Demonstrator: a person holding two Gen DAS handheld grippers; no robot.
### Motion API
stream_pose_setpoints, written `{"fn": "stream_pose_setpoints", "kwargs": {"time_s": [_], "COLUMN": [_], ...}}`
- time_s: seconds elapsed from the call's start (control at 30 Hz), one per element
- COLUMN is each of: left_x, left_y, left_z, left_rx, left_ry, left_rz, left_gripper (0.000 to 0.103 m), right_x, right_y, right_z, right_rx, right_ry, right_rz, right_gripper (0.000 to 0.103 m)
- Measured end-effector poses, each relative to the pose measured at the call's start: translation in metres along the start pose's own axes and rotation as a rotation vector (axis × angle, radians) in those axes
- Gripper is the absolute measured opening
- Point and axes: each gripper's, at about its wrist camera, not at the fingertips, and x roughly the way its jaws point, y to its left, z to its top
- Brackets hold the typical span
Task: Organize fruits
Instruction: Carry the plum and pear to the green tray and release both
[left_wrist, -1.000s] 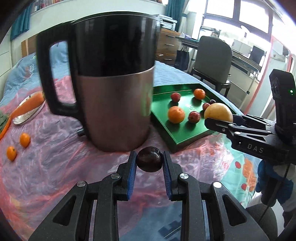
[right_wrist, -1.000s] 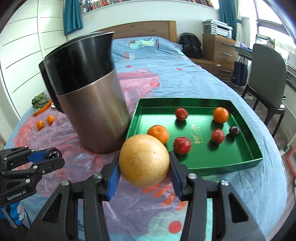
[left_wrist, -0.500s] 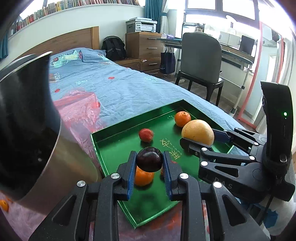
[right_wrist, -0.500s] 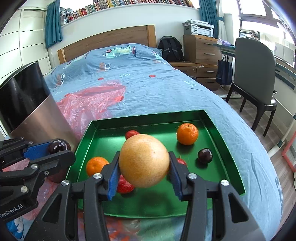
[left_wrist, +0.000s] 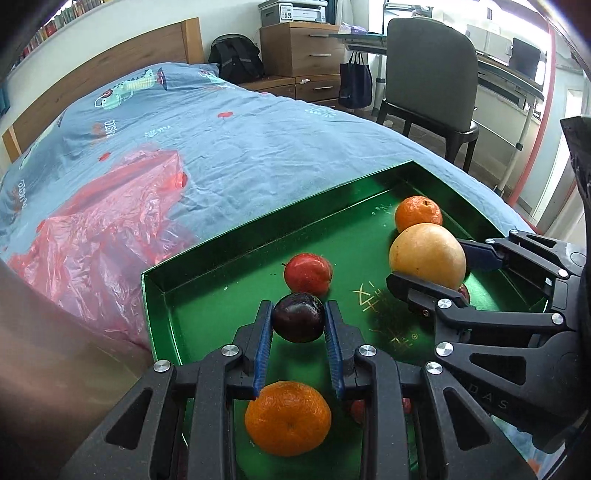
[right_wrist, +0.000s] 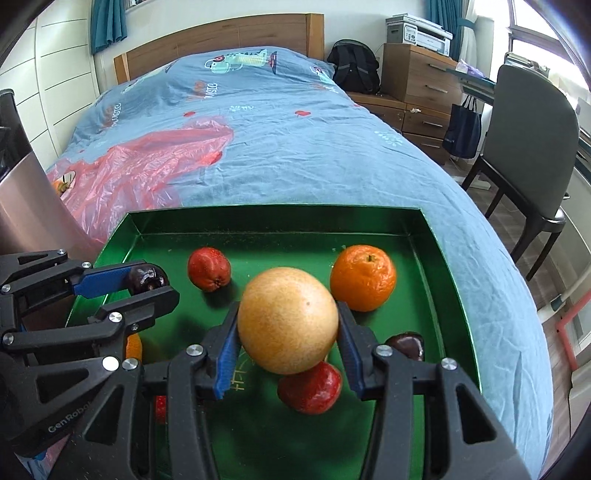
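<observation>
Left gripper (left_wrist: 299, 322) pinched a dark plum (left_wrist: 299, 317) above the green tray (left_wrist: 258, 243) | right gripper (right_wrist: 287, 328) clamped a yellow grapefruit (right_wrist: 287, 319) over the tray's middle | only the right view showed a second plum (right_wrist: 406, 345) (near the tray's right wall).

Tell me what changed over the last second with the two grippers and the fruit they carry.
Both grippers travelled from beside the steel jug to over the green tray. The left gripper now holds the dark plum above the tray floor; the right gripper holds the big yellow fruit over the tray's middle. Neither grip changed: both stay shut on their fruit. The fruits lying in the tray kept their places.
</observation>
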Motion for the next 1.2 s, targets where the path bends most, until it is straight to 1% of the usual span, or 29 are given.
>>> {"fn": "stream_pose_setpoints", "kwargs": {"time_s": [0.13,0.27,0.4,0.5,0.63,0.77,0.87,0.97,1.2], "left_x": [0.011,0.017,0.023,0.025,0.025,0.02,0.013,0.005,-0.02], "left_y": [0.003,0.003,0.003,0.003,0.003,0.003,0.001,0.002,-0.001], "left_z": [0.0,0.001,0.001,0.002,0.003,0.006,0.007,0.009,0.007], "left_rx": [-0.013,-0.02,-0.021,-0.019,-0.024,-0.01,-0.004,-0.004,0.005], "left_ry": [0.04,0.072,0.109,0.119,0.125,0.107,0.09,0.073,0.035], "left_rz": [-0.003,-0.009,-0.015,-0.02,-0.024,-0.014,-0.006,-0.007,-0.017], "left_gripper": [0.023,0.023,0.024,0.024,0.024,0.025,0.028,0.031,0.033], "right_x": [0.007,0.017,0.02,0.021,0.018,0.012,0.005,-0.004,-0.031], "right_y": [0.0,0.001,0.0,0.001,0.001,0.002,0.001,0.0,0.003], "right_z": [-0.001,-0.003,-0.005,-0.005,-0.004,-0.003,-0.001,0.0,0.0], "right_rx": [-0.011,-0.024,-0.019,-0.024,-0.025,-0.029,-0.029,-0.028,-0.019], "right_ry": [0.013,0.046,0.054,0.063,0.053,0.044,0.034,0.022,-0.011], "right_rz": [0.003,0.004,0.002,-0.001,-0.003,-0.012,-0.016,-0.019,-0.029], "right_gripper": [0.067,0.067,0.067,0.067,0.067,0.067,0.067,0.067,0.067]}}
